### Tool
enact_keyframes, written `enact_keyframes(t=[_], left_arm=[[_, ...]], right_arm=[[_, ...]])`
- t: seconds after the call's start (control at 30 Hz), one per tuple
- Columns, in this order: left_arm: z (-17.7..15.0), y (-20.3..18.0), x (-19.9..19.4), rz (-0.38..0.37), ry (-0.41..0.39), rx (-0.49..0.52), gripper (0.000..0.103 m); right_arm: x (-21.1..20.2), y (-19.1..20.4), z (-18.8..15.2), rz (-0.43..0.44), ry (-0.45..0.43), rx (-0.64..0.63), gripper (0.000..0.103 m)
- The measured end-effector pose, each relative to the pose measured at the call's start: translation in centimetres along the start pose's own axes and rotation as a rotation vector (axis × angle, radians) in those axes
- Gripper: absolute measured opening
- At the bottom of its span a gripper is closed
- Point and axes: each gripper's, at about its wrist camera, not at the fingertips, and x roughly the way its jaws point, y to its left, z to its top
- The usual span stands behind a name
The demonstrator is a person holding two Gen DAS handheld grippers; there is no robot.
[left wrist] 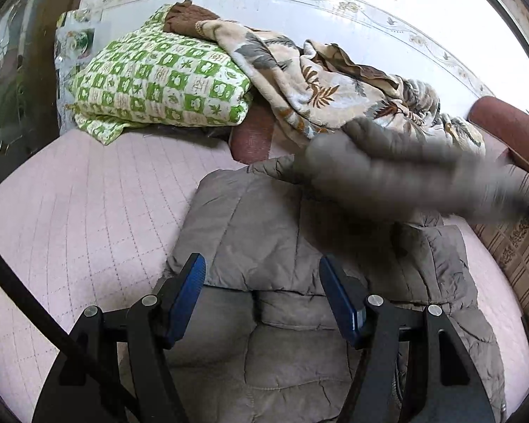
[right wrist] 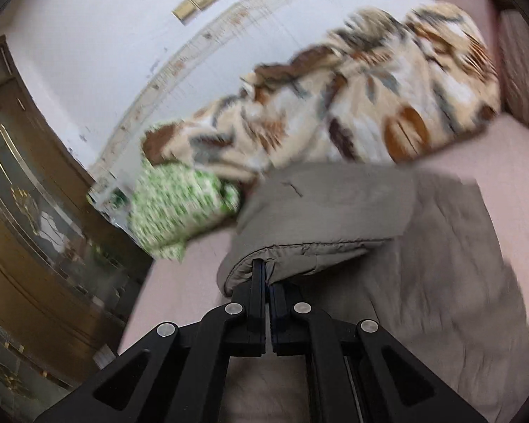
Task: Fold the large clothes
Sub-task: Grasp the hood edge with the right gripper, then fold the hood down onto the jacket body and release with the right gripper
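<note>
A grey-brown padded jacket (left wrist: 264, 232) lies on the pink quilted bed (left wrist: 88, 204). My left gripper (left wrist: 262, 275) is open, its blue pads (left wrist: 188, 282) spread over the jacket's near part and holding nothing. A blurred grey part of the jacket (left wrist: 398, 172) is lifted across the upper right of the left wrist view. In the right wrist view my right gripper (right wrist: 266, 275) is shut on the edge of a lifted jacket flap (right wrist: 321, 222), held above the rest of the jacket (right wrist: 441, 299).
A green-and-white checked quilt (left wrist: 158, 81) and a beige leaf-print blanket (left wrist: 321, 84) are piled at the far side of the bed by the white wall. A brown cabinet with glass doors (right wrist: 35, 211) stands at the left. A patterned headboard (left wrist: 511, 246) is at the right.
</note>
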Motion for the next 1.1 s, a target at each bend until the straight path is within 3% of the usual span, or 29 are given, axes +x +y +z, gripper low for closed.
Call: enact_keyframes(t=[0.13,0.23,0.3,0.37,0.53,0.63,0.7,0.73,0.77,0.87,0.93,1.03,1.1], left_arm=[[-0.2,-0.1,0.2,0.002,0.016,-0.002,0.066],[-0.2,-0.4,0.2,0.007,0.013,0.016,0.066],[-0.1,-0.4,0.0,0.015,0.005,0.026,0.066],[-0.1,-0.3,0.2,0.016,0.005,0.029,0.066],[0.2,0.0,1.1,-0.011,0.037,-0.003,0.066],[0.1,-0.1,1.4,-0.016,0.048,-0.01,0.066],[0.2,-0.2,1.4,-0.012,0.049,-0.007,0.066],[0.1,-0.2,1.4,-0.008,0.05,-0.003,0.066],[0.0,-0.3,1.5,-0.002,0.052,0.003,0.066],[-0.2,-0.5,1.8,0.01,0.059,0.019,0.066],[-0.3,-0.7,2.0,0.018,0.066,0.033,0.066],[-0.3,-0.8,2.3,0.016,0.075,0.043,0.066],[-0.3,-0.7,2.4,0.014,0.077,0.042,0.066]], right_arm=[[5.4,-4.6,-6.2,-0.12,0.136,0.042,0.003],[9.5,-8.1,-7.5,-0.171,0.159,0.082,0.003],[10.9,-9.9,-7.3,-0.184,0.171,0.132,0.003],[11.2,-10.5,-6.8,-0.142,0.192,0.167,0.005],[6.9,-8.1,-5.6,-0.105,0.255,0.046,0.009],[4.0,-6.5,-4.9,-0.079,0.219,-0.021,0.01],[2.7,-5.3,-2.8,-0.101,0.134,-0.092,0.011],[2.8,-4.8,-1.5,-0.127,0.098,-0.135,0.02],[3.3,-4.7,-0.8,-0.148,0.081,-0.154,0.032],[6.2,-6.3,1.3,-0.238,0.023,-0.185,0.035],[10.0,-8.7,1.0,-0.301,0.092,-0.187,0.035],[14.5,-11.3,-1.8,-0.293,0.243,-0.138,0.035],[14.0,-10.9,-2.1,-0.304,0.211,-0.165,0.035]])
